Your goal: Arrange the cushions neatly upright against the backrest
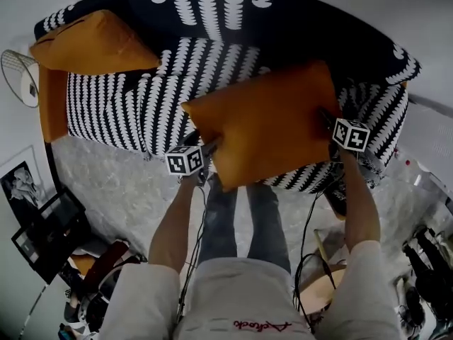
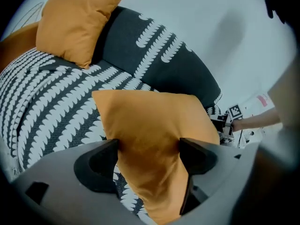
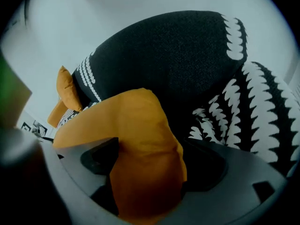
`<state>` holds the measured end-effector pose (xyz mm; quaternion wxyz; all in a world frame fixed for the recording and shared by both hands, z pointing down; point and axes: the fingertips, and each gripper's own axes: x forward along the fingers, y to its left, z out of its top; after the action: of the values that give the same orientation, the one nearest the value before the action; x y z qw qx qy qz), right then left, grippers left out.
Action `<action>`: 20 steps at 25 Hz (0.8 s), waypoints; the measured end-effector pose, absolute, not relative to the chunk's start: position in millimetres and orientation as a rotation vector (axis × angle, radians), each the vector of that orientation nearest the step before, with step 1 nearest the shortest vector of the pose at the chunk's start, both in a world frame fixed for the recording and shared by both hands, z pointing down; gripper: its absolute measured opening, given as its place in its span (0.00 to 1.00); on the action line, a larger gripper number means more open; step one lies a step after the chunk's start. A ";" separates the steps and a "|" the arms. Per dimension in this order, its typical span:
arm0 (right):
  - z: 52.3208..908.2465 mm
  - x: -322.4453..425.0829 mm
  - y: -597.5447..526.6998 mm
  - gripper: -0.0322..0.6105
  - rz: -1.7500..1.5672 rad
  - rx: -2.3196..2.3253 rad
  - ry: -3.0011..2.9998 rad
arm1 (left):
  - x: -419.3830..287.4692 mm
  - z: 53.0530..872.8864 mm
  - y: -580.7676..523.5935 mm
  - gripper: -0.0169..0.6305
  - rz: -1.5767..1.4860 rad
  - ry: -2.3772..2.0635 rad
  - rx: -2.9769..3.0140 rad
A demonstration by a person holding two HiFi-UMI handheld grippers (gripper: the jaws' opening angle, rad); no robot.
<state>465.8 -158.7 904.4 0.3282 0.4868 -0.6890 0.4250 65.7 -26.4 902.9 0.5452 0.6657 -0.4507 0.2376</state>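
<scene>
Well off to the left of my left hand-held gripper (image 1: 207,150), and beyond it, a second cushion (image 1: 92,41) leans in the far corner of the sofa (image 1: 120,108). It is roughly upright though tilted, so I judge that one close to done. The left hand-held gripper itself points down toward the seat with its jaws wide. The near left corner of the orange cushion (image 1: 269,122) fills the whole gap between them, and the fabric touches both jaws, so I read this as a wide grip on the cushion, not an empty hand. From there the cushion stretches rightward on a slant over the front of the patterned seat. I cannot tell whether it rests on the seat. It is short of the dark backrest (image 1: 283,27), which lies beyond both sets of fingertips. At its right edge my right hand-held gripper (image 1: 328,120) has the other corner. Its jaws also stand wide, with a thick bunch of orange fabric packed between them and against both. As I judge it, the step in hand is carrying this cushion to its place. The next move calls for pushing both hands forward together and tipping the cushion up so it stands on its lower edge against the backrest. The two corners need to stay level, and only then do I let go.
</scene>
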 end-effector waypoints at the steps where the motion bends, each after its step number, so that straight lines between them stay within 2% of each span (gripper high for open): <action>1: 907.4 465.3 -158.2 0.69 1.133 1.277 -1.802 | 66.7 904.3 -27.6 0.64 0.575 -1.053 1.584; 8: 921.9 458.1 -156.8 0.67 1.293 1.186 -1.797 | 70.2 909.8 -31.1 0.63 0.580 -1.006 1.592; 9: 921.4 455.1 -156.5 0.62 1.310 1.164 -1.808 | 72.1 908.6 -32.3 0.61 0.581 -1.001 1.604; 12: 914.2 445.8 -155.6 0.37 1.284 1.121 -1.847 | 82.3 899.7 -35.9 0.39 0.574 -0.985 1.655; 14: 909.1 441.2 -152.4 0.27 1.248 1.107 -1.868 | 88.7 894.0 -34.7 0.28 0.557 -0.976 1.671; 17: 901.6 440.0 -146.6 0.21 1.249 1.118 -1.885 | 91.9 889.9 -31.6 0.23 0.541 -0.960 1.674; 20: 889.2 440.5 -143.9 0.18 1.268 1.139 -1.910 | 92.1 883.5 -28.9 0.23 0.549 -0.940 1.692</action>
<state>440.5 -143.9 889.2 0.2868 0.4263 -0.7147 0.4745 92.1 -28.9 883.5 0.5352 0.7105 -0.3945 0.2306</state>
